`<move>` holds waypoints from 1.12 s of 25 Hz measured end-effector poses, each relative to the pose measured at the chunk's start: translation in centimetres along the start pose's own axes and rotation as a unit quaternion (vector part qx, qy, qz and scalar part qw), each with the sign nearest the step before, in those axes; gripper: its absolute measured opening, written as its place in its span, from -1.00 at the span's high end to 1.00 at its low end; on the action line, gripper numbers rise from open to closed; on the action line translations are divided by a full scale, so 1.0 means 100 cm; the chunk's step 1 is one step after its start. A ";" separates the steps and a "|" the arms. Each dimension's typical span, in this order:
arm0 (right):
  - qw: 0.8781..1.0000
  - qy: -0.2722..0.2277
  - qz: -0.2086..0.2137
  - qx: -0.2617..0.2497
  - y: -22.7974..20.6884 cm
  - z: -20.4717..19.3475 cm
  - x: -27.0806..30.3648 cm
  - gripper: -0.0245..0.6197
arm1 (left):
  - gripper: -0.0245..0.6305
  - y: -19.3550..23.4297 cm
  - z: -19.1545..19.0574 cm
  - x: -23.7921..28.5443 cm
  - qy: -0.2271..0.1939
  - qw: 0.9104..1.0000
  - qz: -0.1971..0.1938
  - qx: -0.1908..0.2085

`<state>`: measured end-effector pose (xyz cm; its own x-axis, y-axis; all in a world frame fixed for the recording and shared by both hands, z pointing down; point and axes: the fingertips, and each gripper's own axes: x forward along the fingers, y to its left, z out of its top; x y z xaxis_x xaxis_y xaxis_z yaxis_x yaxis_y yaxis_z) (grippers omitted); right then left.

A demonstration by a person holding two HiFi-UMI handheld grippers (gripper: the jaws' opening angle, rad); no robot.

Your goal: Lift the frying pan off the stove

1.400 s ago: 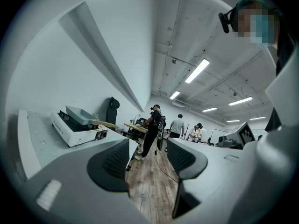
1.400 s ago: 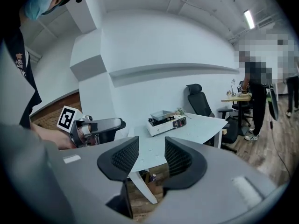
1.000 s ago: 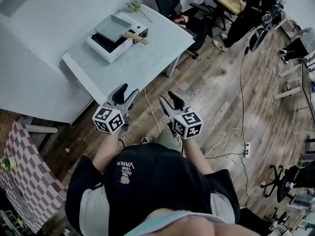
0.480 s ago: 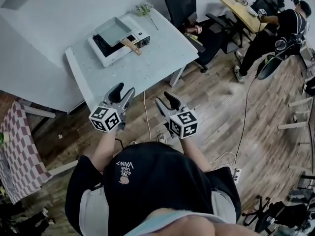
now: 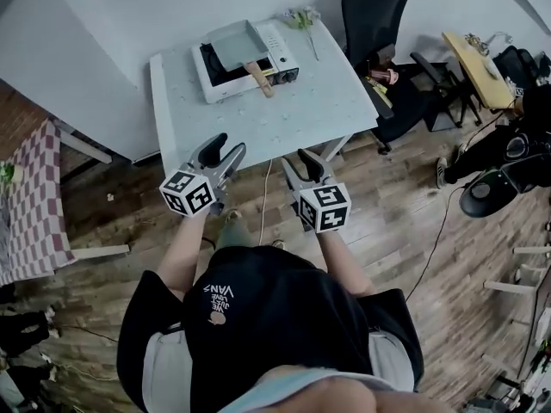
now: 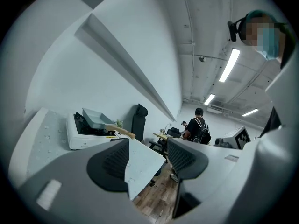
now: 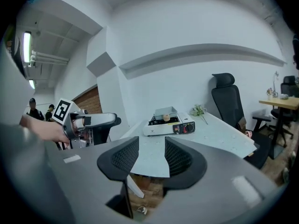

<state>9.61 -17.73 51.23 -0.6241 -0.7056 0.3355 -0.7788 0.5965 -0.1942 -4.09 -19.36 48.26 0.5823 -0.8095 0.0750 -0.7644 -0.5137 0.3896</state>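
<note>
A square grey frying pan (image 5: 231, 40) with a wooden handle (image 5: 258, 79) sits on a white portable stove (image 5: 277, 52) at the far side of a pale table (image 5: 310, 110). Both grippers hang in the air short of the table's near edge, well away from the pan. My left gripper (image 5: 221, 151) is open with nothing between its jaws. My right gripper (image 5: 300, 164) is open and empty too. The left gripper view has the pan (image 6: 95, 118) and stove (image 6: 84, 135) beyond the left gripper (image 6: 147, 160). In the right gripper view the pan (image 7: 165, 112) is ahead of the right gripper (image 7: 152, 158).
A sprig of flowers (image 5: 303, 17) lies by the stove. A black office chair (image 5: 374, 15) stands at the table's right end. A checked cloth (image 5: 34, 196) covers a table to the left. A wooden desk (image 5: 478, 67) and a person (image 5: 516, 144) are at the right. A cable (image 5: 267, 192) trails on the floor.
The table with the stove has swung from upper left toward the centre of the head view and lies closer to both grippers. Both grippers stay open and empty.
</note>
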 end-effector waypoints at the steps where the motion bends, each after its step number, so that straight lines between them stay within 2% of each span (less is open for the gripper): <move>1: 1.000 0.001 0.002 -0.003 -0.001 0.002 0.007 0.42 | 0.22 0.006 0.002 0.002 -0.002 1.000 0.002 -0.002; 9: 1.000 0.004 -0.015 -0.006 -0.011 0.028 0.077 0.42 | 0.20 0.056 0.020 0.044 0.008 0.998 -0.025 -0.049; 14: 0.999 0.006 -0.038 -0.002 -0.028 0.039 0.117 0.38 | 0.14 0.080 0.027 0.083 0.023 0.992 -0.071 -0.100; 19: 0.998 0.014 -0.056 -0.017 -0.039 0.049 0.150 0.37 | 0.05 0.107 0.031 0.121 0.035 0.979 -0.098 -0.177; 23: 0.997 0.023 -0.068 -0.024 -0.049 0.053 0.168 0.37 | 0.02 0.126 0.028 0.144 0.037 0.963 -0.102 -0.248; 28: 0.997 0.035 -0.060 -0.021 -0.055 0.052 0.186 0.37 | 0.00 0.142 0.018 0.170 0.045 0.943 -0.108 -0.312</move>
<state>1.92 -36.10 53.73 -0.5192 -0.7450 0.4188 -0.8435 0.5254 -0.1112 -5.53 -40.92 53.40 0.7485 -0.6632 -0.0012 -0.3304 -0.3745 0.8664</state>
